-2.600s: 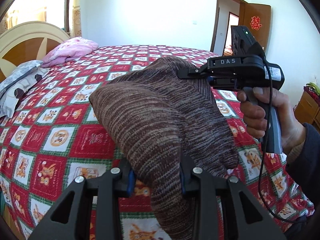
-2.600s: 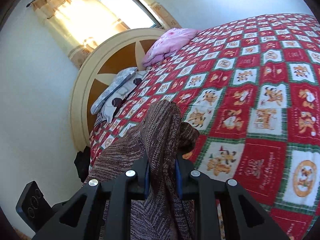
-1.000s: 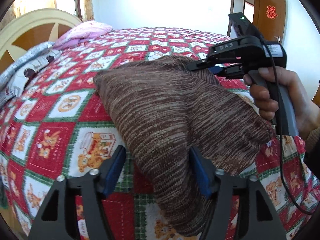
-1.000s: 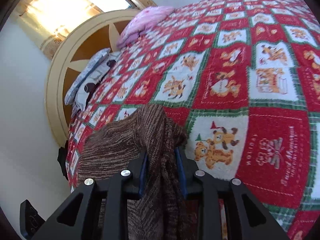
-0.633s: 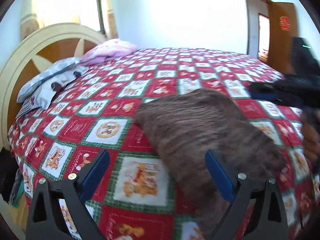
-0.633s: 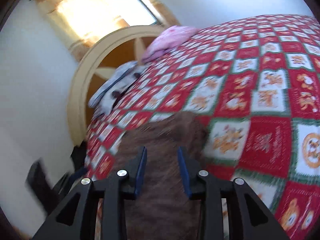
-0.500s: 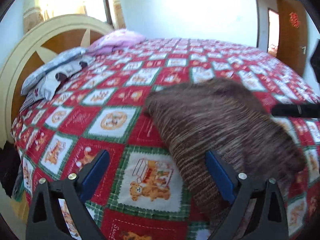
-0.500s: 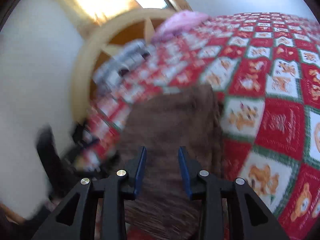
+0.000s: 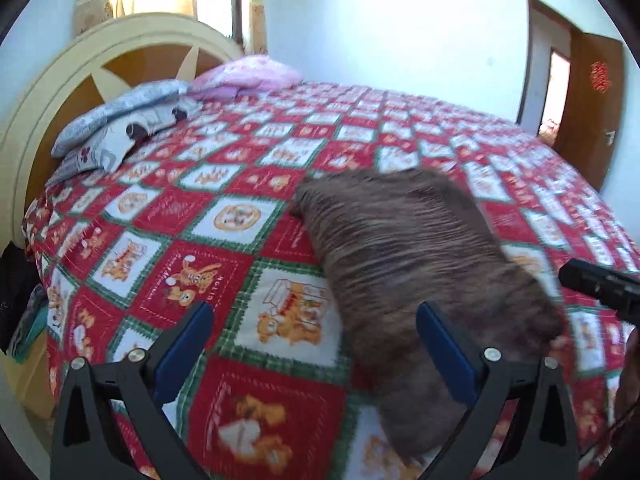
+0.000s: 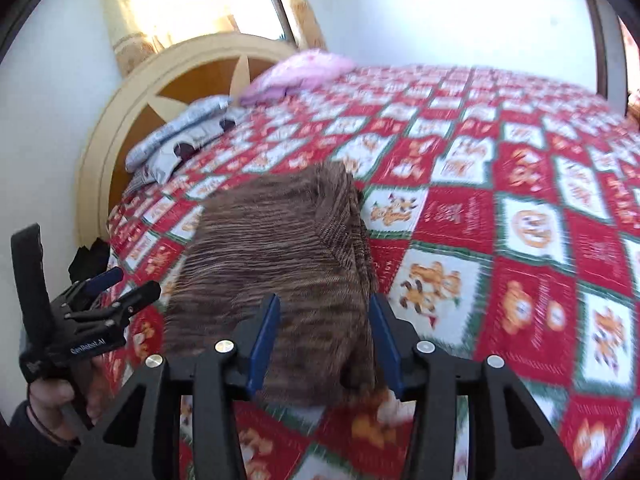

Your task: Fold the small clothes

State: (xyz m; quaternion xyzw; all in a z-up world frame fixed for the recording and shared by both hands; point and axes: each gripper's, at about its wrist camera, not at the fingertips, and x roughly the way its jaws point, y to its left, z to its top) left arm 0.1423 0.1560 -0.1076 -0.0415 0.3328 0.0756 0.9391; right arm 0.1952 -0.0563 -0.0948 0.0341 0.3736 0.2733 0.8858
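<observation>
On quilt point(image 9: 168, 216) brown knit point(image 9: 408, 248) now lies released; left tongs point(image 9: 316, 340) and right tongs point(image 10: 324, 332) just opened (nothing gripped)

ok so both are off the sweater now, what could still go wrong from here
The brown knit sweater lies in a thick, rounded fold on the quilt, so it may slump open. The left hand-held gripper, its jaws just opened wide, has one finger close over the knit and could snag it. The right hand-held gripper, also just opening, straddles the near edge and could drag it.
</observation>
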